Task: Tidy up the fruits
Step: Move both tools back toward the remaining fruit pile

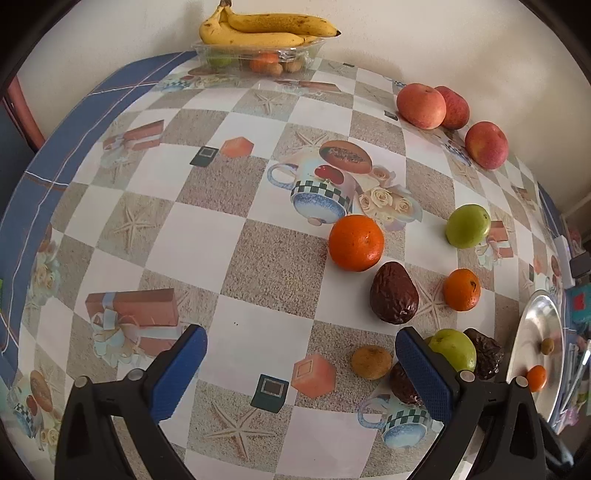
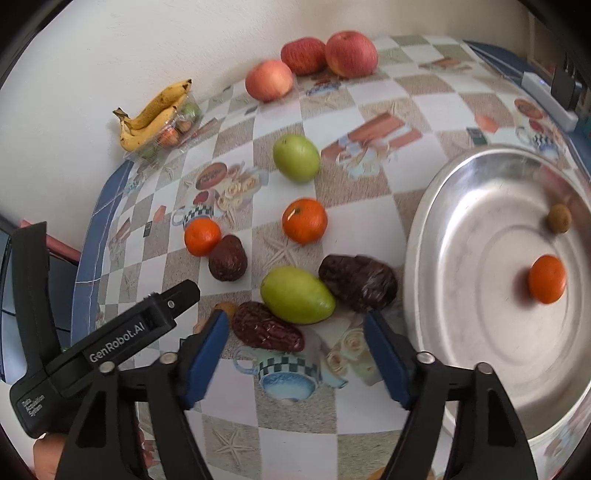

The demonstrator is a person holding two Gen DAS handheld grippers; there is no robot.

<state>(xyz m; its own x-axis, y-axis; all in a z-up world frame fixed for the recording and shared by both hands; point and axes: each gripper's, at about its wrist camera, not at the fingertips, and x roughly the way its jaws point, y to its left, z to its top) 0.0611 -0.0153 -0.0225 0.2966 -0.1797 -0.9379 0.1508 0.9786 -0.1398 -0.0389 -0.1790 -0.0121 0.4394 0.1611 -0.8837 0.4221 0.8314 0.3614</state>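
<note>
Loose fruit lies on the patterned tablecloth: three red apples [image 2: 309, 59], a green fruit [image 2: 296, 158], two oranges [image 2: 304, 220], dark wrinkled fruits [image 2: 357, 282] and a second green fruit [image 2: 297, 295]. A metal bowl [image 2: 436, 236] at the right holds an orange [image 2: 546, 279] and a small brown fruit [image 2: 559, 218]. My right gripper [image 2: 295, 354] is open, just short of the green fruit and a dark fruit [image 2: 267, 332]. My left gripper [image 1: 301, 373] is open over bare cloth, its right finger beside a small brown fruit [image 1: 371, 362] and green fruit [image 1: 452, 349].
A clear plastic tray [image 1: 258, 55] with bananas [image 1: 266, 27] on top and small fruit inside stands at the wall. The left gripper's body [image 2: 103, 350] shows at the lower left of the right wrist view. A white wall borders the table's far side.
</note>
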